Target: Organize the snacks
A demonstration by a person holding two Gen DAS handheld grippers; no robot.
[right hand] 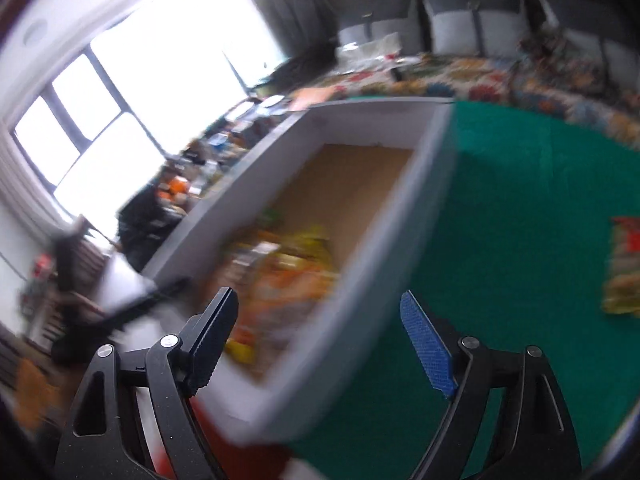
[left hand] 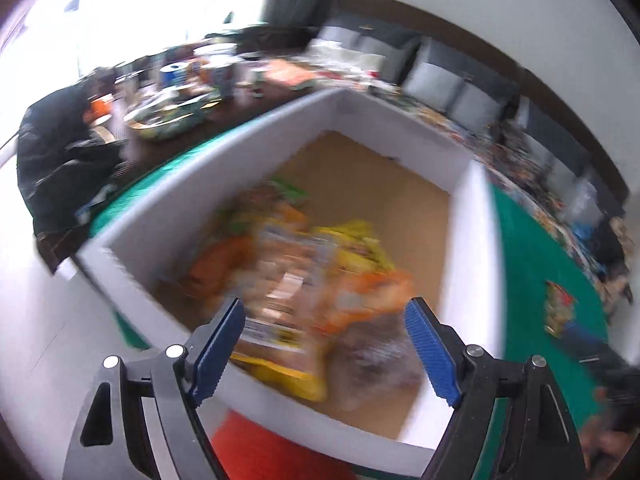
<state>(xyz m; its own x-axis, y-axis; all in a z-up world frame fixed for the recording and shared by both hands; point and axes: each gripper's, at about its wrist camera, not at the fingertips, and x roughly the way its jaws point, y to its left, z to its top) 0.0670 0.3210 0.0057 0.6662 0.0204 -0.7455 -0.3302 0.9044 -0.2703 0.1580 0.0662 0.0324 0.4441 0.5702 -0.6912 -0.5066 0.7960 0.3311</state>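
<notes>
— Your left gripper (left hand: 324, 344) hangs spread wide, empty, over the snack bags (left hand: 304, 264) heaped in the white box (left hand: 200, 184).

— And your right gripper (right hand: 320, 340)?

— Spread too, gripping nothing; one snack packet (right hand: 624, 268) lies on the green cloth (right hand: 520, 200) at three o'clock.

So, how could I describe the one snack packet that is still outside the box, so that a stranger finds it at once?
Start at the green cloth that covers the table, where the white box with the brown floor stands. The snack packet lies alone on the cloth, to the right of that box. Unlike the orange and yellow snack bags piled inside the box, it lies flat outside and shows a red patch.
</notes>
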